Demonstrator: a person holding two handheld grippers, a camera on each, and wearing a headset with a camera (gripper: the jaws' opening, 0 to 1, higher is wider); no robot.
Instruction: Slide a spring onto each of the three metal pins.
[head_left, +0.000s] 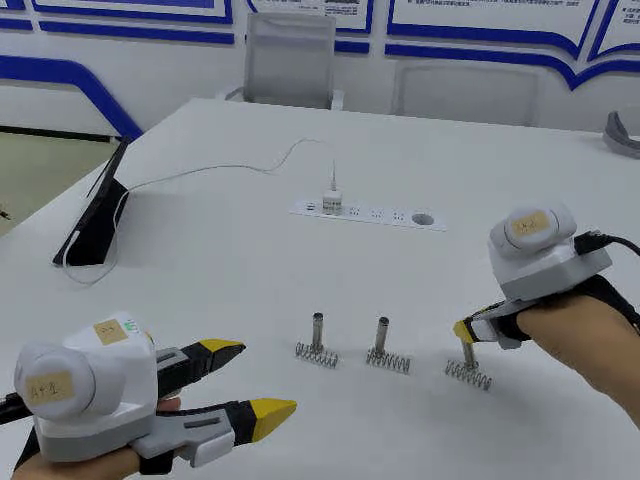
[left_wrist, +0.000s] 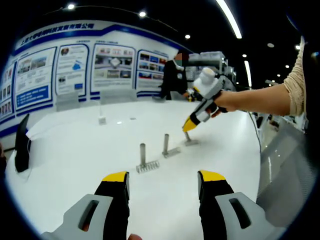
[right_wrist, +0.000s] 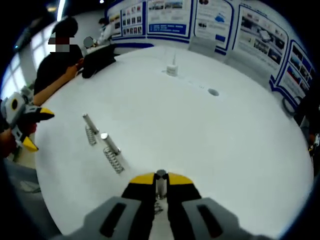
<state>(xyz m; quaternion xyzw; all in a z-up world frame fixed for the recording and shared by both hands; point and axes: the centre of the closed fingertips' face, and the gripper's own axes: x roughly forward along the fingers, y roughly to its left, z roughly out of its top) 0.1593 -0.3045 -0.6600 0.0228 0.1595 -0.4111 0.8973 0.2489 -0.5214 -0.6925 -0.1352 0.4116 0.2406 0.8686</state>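
- Head view: the left pin (head_left: 317, 330), middle pin (head_left: 381, 335) and right pin (head_left: 468, 353) stand in a row on the white table (head_left: 250, 200), lower middle of frame. The left spring (head_left: 316, 354), middle spring (head_left: 388, 361) and right spring (head_left: 467, 375) each lie flat at a pin's foot, so nothing's threaded yet.
- At the right edge, the right gripper (head_left: 465, 333) is down on the right pin, probably to steady or lift it. The left gripper (head_left: 250, 380) is lower left, jaws wide apart, empty, looks parked out of the way.
- Left gripper view: its own yellow tips gape at the bottom, with the pins mid-frame. The right gripper (left_wrist: 189, 127) sits on the far one.
- Right gripper view: at bottom centre the jaws are pinched together on the right pin (right_wrist: 160, 186), its top poking up between the tips. The other two pins sit left of centre.
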